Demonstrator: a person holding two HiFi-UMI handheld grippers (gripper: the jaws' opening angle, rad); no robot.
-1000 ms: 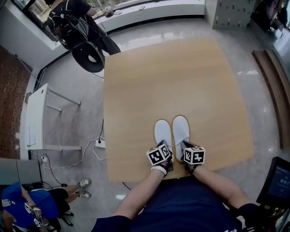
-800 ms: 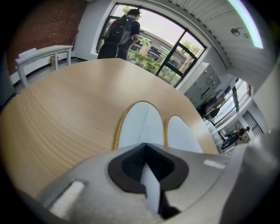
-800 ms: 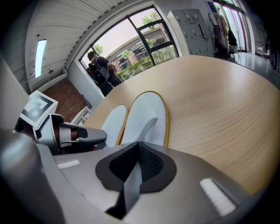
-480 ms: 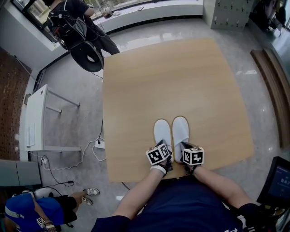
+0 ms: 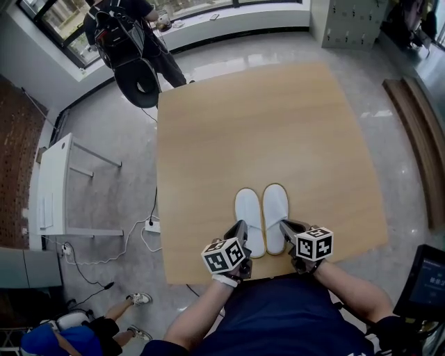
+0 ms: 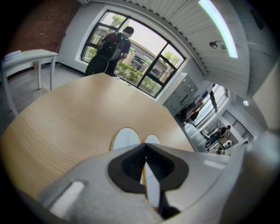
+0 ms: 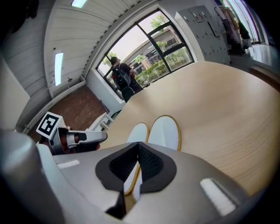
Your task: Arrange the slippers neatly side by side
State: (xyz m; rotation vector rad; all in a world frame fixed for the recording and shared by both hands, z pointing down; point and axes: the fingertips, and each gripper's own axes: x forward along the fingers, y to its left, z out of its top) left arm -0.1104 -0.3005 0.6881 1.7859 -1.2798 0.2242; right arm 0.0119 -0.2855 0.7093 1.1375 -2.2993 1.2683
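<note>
Two white slippers with tan edging lie side by side, toes pointing away, near the front edge of the wooden table [image 5: 278,125]: the left slipper [image 5: 249,212] [image 6: 124,138] [image 7: 138,131] and the right slipper [image 5: 275,207] [image 6: 152,140] [image 7: 165,131]. My left gripper [image 5: 238,230] [image 6: 145,146] hovers just behind and left of the left slipper's heel, shut and holding nothing. To the right of the right slipper's heel my right gripper [image 5: 285,226] [image 7: 138,145] is likewise shut and holds nothing. The left gripper [image 7: 87,136] also shows in the right gripper view.
A person with a backpack [image 5: 128,42] stands beyond the table's far left corner. A white side table [image 5: 55,184] and floor cables [image 5: 132,233] lie to the left. A monitor [image 5: 425,281] sits at the lower right, and lockers [image 5: 354,21] at the back.
Both grippers have drawn back off the slippers' heels and apart, the left one to the left, the right one to the right. The slippers stay side by side.
</note>
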